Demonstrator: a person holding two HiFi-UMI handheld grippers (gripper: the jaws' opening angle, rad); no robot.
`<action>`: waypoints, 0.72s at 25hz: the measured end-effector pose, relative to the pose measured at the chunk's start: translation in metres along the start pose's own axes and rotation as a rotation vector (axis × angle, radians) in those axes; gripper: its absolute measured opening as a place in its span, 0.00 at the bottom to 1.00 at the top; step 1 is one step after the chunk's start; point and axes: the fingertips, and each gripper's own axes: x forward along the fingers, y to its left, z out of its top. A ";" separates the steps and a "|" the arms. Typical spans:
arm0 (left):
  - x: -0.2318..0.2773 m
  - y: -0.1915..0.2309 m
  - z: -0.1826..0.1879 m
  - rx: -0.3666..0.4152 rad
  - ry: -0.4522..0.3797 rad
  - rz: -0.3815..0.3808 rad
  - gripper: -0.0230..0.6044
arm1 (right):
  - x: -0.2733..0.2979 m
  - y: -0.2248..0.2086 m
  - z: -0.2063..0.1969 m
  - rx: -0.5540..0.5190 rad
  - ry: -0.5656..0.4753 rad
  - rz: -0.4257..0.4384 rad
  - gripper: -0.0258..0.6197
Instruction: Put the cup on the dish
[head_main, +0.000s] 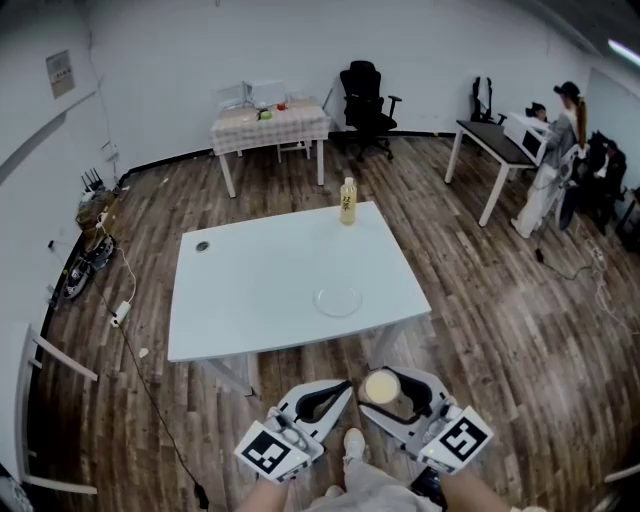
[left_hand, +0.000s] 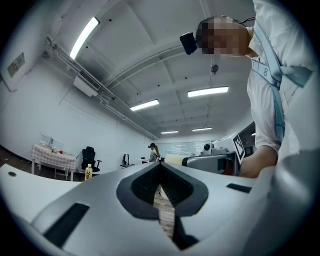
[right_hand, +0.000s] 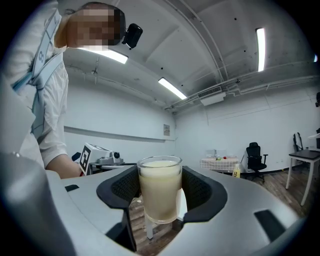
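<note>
A glass cup (head_main: 382, 387) full of a creamy liquid sits upright between the jaws of my right gripper (head_main: 384, 392), held over the wooden floor just short of the white table's (head_main: 240, 300) near edge. In the right gripper view the cup (right_hand: 160, 192) fills the centre and the right gripper (right_hand: 160, 172) is shut on its sides. The clear dish (head_main: 338, 300) lies on the table's near right part, ahead of the cup. My left gripper (head_main: 340, 389) hangs beside the right one, shut and holding nothing; its pads meet at the left gripper's (left_hand: 160, 166) tip.
A yellow bottle (head_main: 348, 201) stands at the table's far edge and a small round object (head_main: 203, 246) lies at its far left. Behind are a cloth-covered table (head_main: 270, 125), an office chair (head_main: 365, 95), a desk (head_main: 495, 140) with people (head_main: 555, 130), and floor cables (head_main: 95, 255) at left.
</note>
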 end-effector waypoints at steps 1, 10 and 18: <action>0.005 0.007 0.000 -0.001 0.003 0.001 0.04 | 0.005 -0.006 0.001 0.000 0.001 0.004 0.47; 0.047 0.070 0.011 -0.004 -0.019 0.034 0.04 | 0.046 -0.071 0.005 0.009 -0.009 0.032 0.47; 0.073 0.111 0.008 -0.006 -0.017 0.077 0.04 | 0.075 -0.114 -0.005 0.032 -0.012 0.077 0.47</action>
